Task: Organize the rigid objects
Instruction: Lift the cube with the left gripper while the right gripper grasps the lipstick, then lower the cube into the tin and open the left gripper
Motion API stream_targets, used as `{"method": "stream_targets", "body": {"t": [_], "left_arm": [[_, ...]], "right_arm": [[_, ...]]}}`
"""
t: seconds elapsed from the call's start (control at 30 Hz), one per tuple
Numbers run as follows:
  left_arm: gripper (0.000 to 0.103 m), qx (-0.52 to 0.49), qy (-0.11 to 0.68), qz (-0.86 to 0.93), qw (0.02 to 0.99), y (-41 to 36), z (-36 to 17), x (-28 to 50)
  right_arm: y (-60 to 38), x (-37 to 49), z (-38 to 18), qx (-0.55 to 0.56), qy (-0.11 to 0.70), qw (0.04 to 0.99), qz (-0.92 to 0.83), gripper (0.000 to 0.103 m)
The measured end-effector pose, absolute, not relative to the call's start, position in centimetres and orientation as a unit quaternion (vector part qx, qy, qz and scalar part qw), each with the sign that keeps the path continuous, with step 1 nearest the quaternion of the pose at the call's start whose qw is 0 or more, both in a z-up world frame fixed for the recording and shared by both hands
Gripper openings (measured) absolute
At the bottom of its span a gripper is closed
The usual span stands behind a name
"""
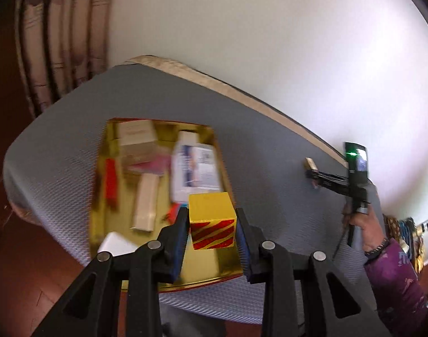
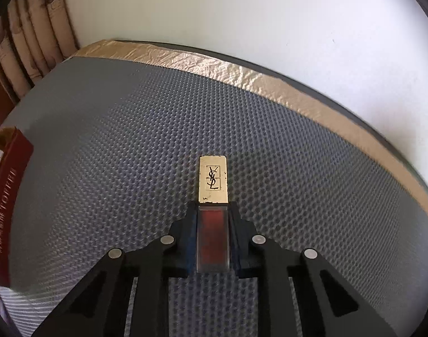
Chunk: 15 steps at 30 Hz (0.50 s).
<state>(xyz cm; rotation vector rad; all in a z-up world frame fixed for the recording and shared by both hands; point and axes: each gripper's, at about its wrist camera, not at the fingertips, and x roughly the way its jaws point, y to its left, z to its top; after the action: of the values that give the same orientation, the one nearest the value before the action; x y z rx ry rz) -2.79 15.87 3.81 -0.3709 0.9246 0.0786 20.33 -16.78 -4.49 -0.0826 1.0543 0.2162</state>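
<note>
Nearest to the lens, the left gripper (image 1: 212, 231) is clamping a yellow cube with red stripes (image 1: 212, 221) above the gold-lined tray (image 1: 101, 210). Its contents are looking blurred. The right gripper (image 2: 213, 233) is clenching a clear red lip-gloss tube with a gold cap (image 2: 213, 196), which is lying on the grey dimpled mat (image 2: 115, 140). A gold tape strip (image 2: 214, 64) is edging the mat below the white wall (image 2: 242, 14). Beige curtains (image 1: 59, 42) are being cut off at the left.
</note>
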Motion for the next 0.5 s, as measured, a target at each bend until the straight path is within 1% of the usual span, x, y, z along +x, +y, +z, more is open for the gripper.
{"method": "stream_targets", "body": {"t": [0.17, 0.27, 0.4, 0.5], "left_arm": [[0.032, -0.175, 0.454, 0.053, 0.872, 17.2, 3.0, -3.5], [0.032, -0.159, 0.467, 0.054, 0.868, 16.4, 2.0, -3.0], [0.032, -0.128, 0.466, 0.054, 0.874, 15.7, 0.9, -2.0], [0.032, -0.082, 0.459, 0.069, 0.882, 15.3, 0.3, -0.7]], "right_arm": [[-17.5, 17.2, -3.9, 0.038, 0.507, 0.852, 0.127, 0.018], [-17.8, 14.5, -3.2, 0.085, 0.5, 0.85, 0.144, 0.018], [-17.5, 11.7, -2.1, 0.123, 0.491, 0.847, 0.165, 0.018], [-16.7, 10.1, -1.3, 0.143, 0.487, 0.843, 0.178, 0.018]]}}
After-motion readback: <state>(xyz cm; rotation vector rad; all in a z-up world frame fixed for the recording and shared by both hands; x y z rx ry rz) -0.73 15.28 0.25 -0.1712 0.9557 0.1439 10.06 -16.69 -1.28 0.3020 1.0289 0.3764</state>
